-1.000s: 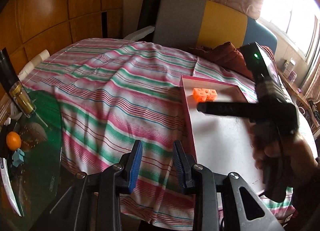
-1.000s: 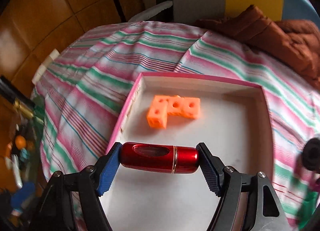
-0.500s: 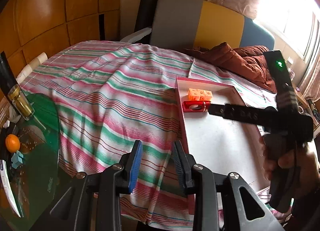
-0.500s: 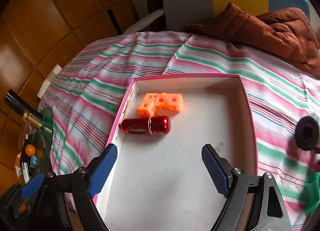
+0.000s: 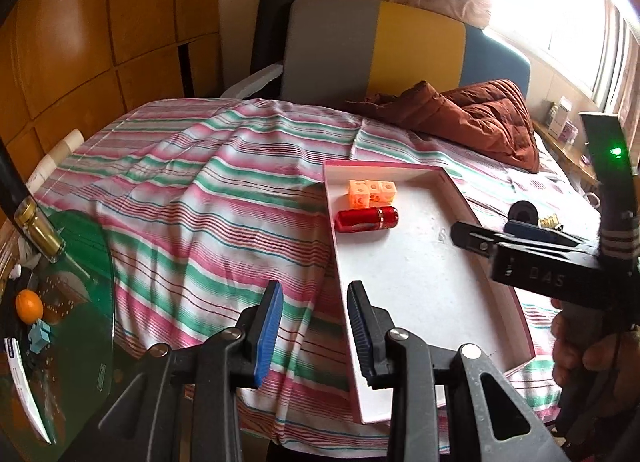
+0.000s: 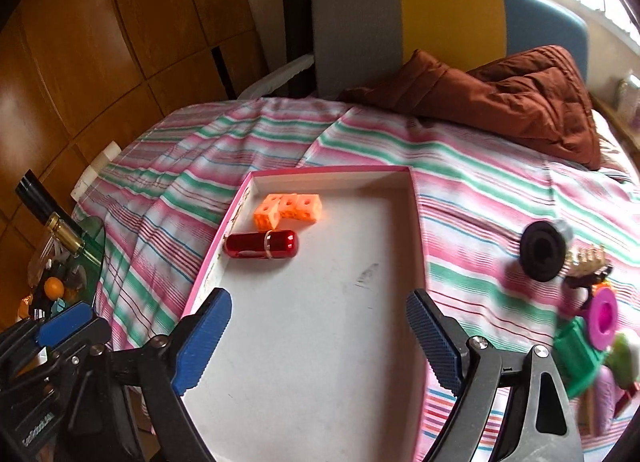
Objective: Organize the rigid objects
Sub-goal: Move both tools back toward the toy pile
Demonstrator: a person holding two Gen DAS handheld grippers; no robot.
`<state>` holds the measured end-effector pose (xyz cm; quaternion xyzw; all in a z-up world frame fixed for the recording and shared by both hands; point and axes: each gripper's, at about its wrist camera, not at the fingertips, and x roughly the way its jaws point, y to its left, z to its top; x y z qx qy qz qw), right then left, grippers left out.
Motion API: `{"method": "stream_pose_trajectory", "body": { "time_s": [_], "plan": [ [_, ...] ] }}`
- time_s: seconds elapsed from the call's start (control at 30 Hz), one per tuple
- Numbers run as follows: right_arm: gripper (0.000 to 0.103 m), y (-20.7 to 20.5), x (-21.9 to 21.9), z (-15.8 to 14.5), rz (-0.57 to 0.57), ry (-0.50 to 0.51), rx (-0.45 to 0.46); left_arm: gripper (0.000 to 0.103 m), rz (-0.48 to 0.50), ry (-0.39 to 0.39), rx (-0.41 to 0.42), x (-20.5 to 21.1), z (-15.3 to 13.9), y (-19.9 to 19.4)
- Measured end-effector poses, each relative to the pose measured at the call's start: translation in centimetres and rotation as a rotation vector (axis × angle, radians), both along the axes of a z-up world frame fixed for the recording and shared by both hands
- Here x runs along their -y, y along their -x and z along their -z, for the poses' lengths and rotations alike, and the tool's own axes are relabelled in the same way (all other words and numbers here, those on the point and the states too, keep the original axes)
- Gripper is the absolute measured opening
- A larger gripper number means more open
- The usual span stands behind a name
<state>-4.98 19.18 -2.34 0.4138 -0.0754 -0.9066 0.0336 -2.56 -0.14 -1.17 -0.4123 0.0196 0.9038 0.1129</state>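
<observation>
Right fingers (image 6: 318, 336) opening wide, nothing between them now; red cylinder (image 6: 262, 244) released, lying in pink tray (image 6: 416, 221) beside orange block (image 6: 289, 209). Left fingers (image 5: 314, 332) partly parted, idling empty. Next pick likely among toys on bed.

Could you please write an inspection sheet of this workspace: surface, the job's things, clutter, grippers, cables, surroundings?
Surface: striped cloth over a bed, carrying a pink-rimmed tray.
Job's things: orange block piece and red cylinder lie in the tray's far left corner; black round part, green piece and magenta disc wait on the cloth to the tray's right.
Clutter: brown quilted jacket at the far side.
Grippers: left gripper nearly closed, empty; right gripper jaws opening, nothing between them.
Cables: nothing seen.
Surroundings: wood-panelled wall, grey, yellow and blue headboard, glass side table with an orange fruit.
</observation>
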Motion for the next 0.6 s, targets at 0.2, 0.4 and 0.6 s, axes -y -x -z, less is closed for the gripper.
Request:
{"method": "stream_pose_trajectory", "body": {
  "time_s": [0.2, 0.4, 0.6],
  "plan": [
    [0.092, -2.1, -2.4, -1.4, 0.046, -0.014, -0.049, 0.033, 0.039, 0.008, 0.005, -1.4, -0.1, -0.1],
    [0.092, -4.2, -6.1, -2.7, 0.121, -0.018, -0.084, 0.033, 0.082, 0.023, 0.009, -3.1, 0.0, -0.1],
    [0.092, -6.8, -11.3, -3.7, 0.231, -0.053, -0.100, 0.033, 0.140, 0.025, 0.011, -5.2, 0.1, -0.4]
  ]
}}
